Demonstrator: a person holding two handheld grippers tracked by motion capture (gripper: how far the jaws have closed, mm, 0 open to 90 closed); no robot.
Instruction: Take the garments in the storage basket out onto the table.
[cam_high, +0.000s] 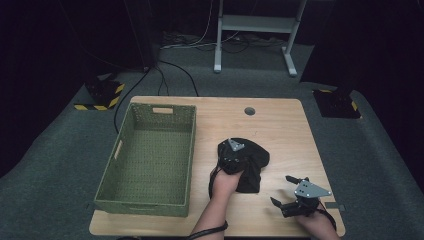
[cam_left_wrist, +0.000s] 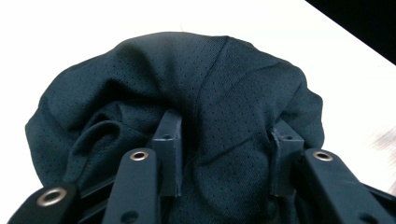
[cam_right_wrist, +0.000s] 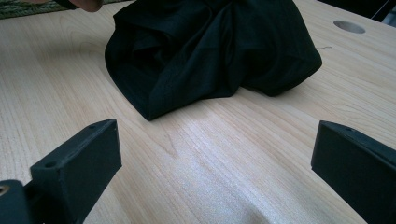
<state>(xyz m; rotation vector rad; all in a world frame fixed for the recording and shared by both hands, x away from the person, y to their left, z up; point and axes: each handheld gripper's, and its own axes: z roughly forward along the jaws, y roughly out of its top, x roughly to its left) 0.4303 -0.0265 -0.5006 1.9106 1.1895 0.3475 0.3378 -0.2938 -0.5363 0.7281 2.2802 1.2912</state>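
Crumpled black garment (cam_high: 252, 167) lying near the centre of the wooden tabletop (cam_high: 280, 125), right of a green woven basket (cam_high: 150, 160) that stands empty at the left side. The left gripper (cam_left_wrist: 226, 140) presses into the garment, jaws partly apart with a fold of the perforated fabric bunched between them. The right gripper (cam_high: 290, 192) rests near the front right edge, apart from the cloth, jaws spread wide over bare wood.

One basket (cam_high: 150, 157), one black cloth (cam_high: 252, 165)
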